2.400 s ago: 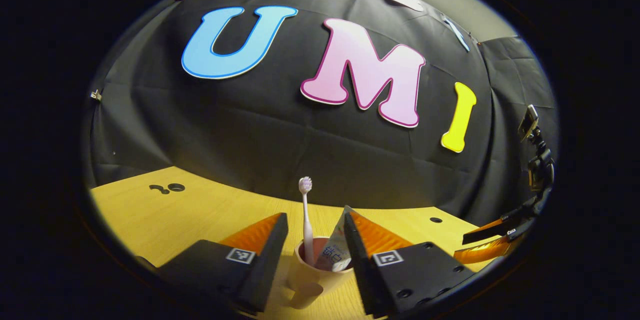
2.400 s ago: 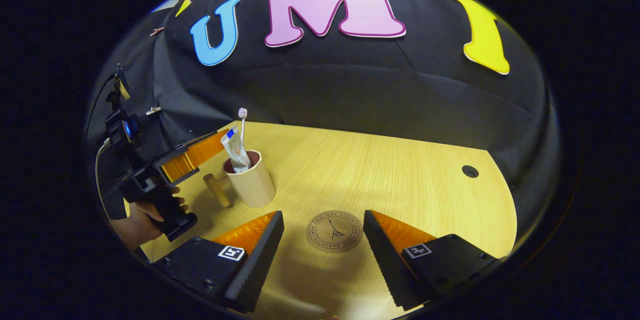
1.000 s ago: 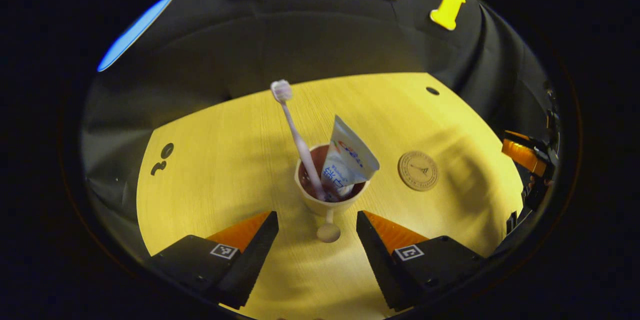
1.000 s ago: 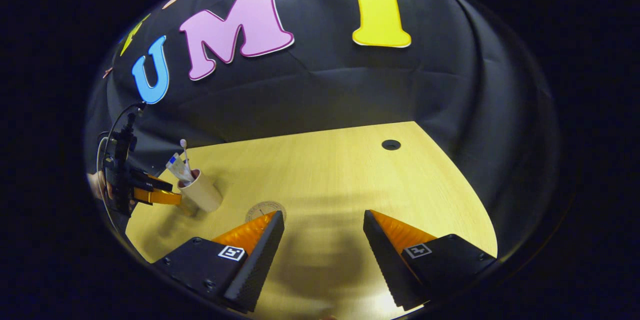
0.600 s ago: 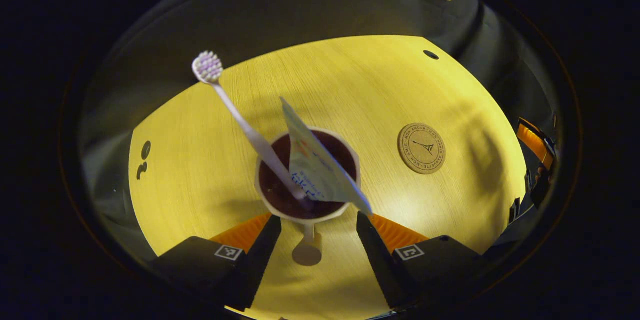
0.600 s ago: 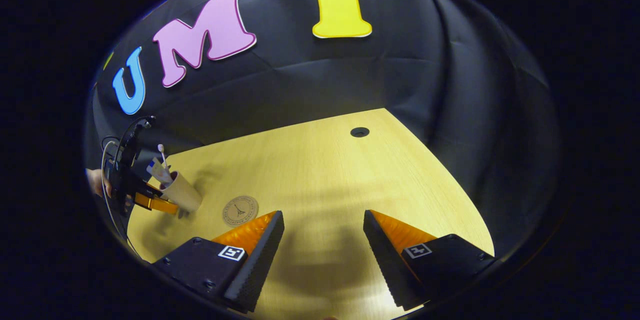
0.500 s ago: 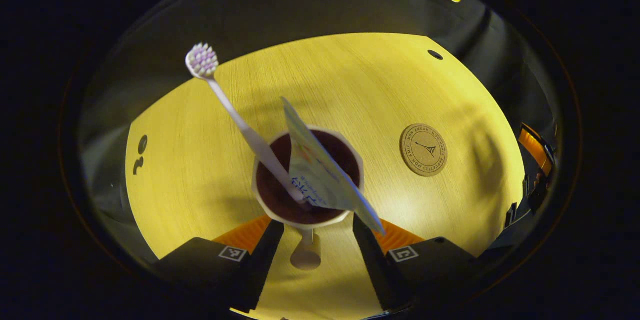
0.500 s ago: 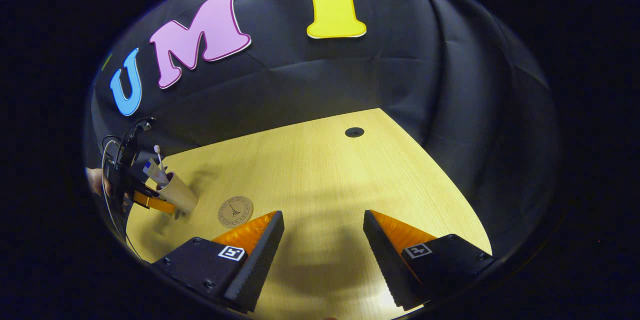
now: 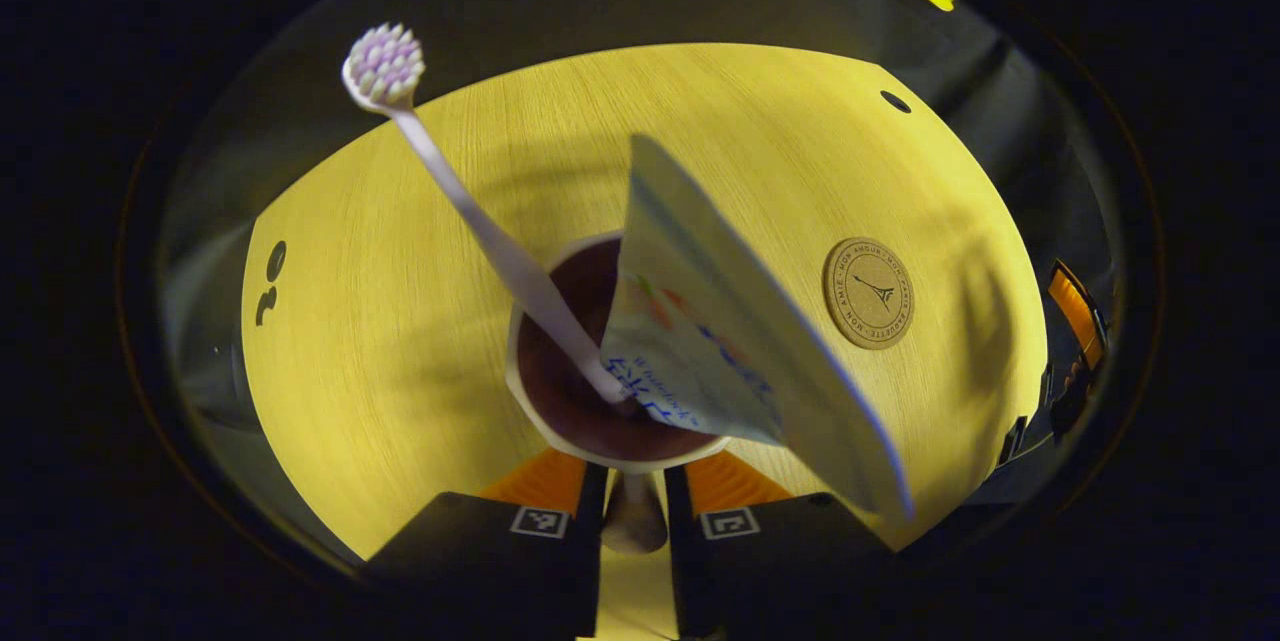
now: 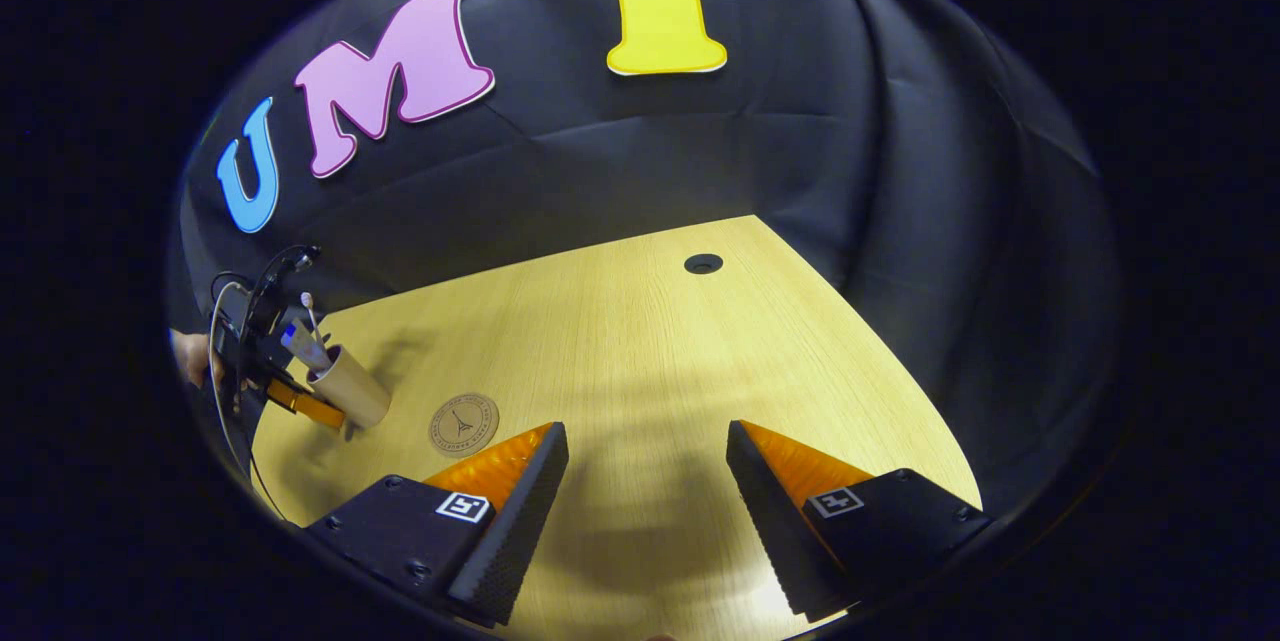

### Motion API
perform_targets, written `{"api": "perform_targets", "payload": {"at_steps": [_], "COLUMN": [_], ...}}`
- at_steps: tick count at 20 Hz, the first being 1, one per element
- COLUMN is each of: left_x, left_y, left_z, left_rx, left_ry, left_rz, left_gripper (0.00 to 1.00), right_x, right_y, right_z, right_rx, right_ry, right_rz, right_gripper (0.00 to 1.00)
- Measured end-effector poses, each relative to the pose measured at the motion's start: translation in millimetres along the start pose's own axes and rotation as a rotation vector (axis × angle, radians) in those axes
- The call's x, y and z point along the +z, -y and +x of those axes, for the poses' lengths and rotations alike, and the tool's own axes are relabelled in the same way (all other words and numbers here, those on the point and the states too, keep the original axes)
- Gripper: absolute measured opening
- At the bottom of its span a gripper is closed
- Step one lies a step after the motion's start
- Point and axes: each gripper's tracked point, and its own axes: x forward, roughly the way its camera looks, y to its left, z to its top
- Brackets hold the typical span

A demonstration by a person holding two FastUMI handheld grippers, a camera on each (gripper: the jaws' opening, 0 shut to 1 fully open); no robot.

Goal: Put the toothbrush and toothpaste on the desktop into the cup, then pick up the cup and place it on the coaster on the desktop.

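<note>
Jaws of the left gripper (image 9: 632, 511) clamp the cup (image 9: 560, 421) by its handle (toothbrush (image 9: 470, 201) and toothpaste (image 9: 720, 341) already inside); coaster (image 9: 868, 293) waits at two o'clock. Right gripper (image 10: 645, 501) hangs apart.

Toothbrush (image 9: 470, 211) and toothpaste (image 9: 740, 341) stand in cup (image 9: 530, 421); coaster (image 9: 868, 293) lies right of cup on table (image 9: 400, 321).

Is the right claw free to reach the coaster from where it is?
Probably yes. The right claw is open and holds nothing, and the coaster lies on bare desktop just off its left finger; the cup stands apart, further left.
</note>
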Motion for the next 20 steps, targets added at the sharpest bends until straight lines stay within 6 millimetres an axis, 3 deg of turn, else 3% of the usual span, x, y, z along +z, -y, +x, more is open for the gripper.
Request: {"api": "perform_targets", "payload": {"at_steps": [2, 3, 4, 5, 12, 17, 18, 20], "left_x": [0, 0, 0, 1, 10, 25, 28, 35], "left_y": [-1, -1, -1, 0, 7, 37, 46, 63], "left_z": [-1, -2, -2, -2, -13, -26, -27, -29], "left_rx": [-0.006, -0.008, -0.009, -0.009, 0.01, -0.004, -0.012, -0.026], "left_ry": [-0.002, 0.0, 0.001, 0.003, 0.021, 0.039, 0.042, 0.05], "left_rz": [0.013, 0.014, 0.013, 0.014, 0.071, 0.163, 0.176, 0.214], "left_gripper": [0.36, 0.27, 0.35, 0.29, 0.26, 0.26, 0.31, 0.27], "right_x": [0, 1, 0, 0, 7, 10, 11, 12], "right_y": [-1, -1, -2, -2, 2, 16, 20, 28], "right_z": [0, -1, -2, -2, -9, -22, -25, -31], "right_rx": [0.005, 0.007, 0.01, 0.01, 0.007, -0.015, -0.022, -0.034], "right_ry": [0.001, 0.0, -0.002, -0.003, 0.019, 0.038, 0.043, 0.05], "right_rz": [-0.004, -0.007, -0.007, -0.009, -0.009, -0.003, -0.002, 0.002], "right_gripper": [0.98, 0.98, 0.98, 0.98, 0.98, 0.98, 0.98, 0.98]}}
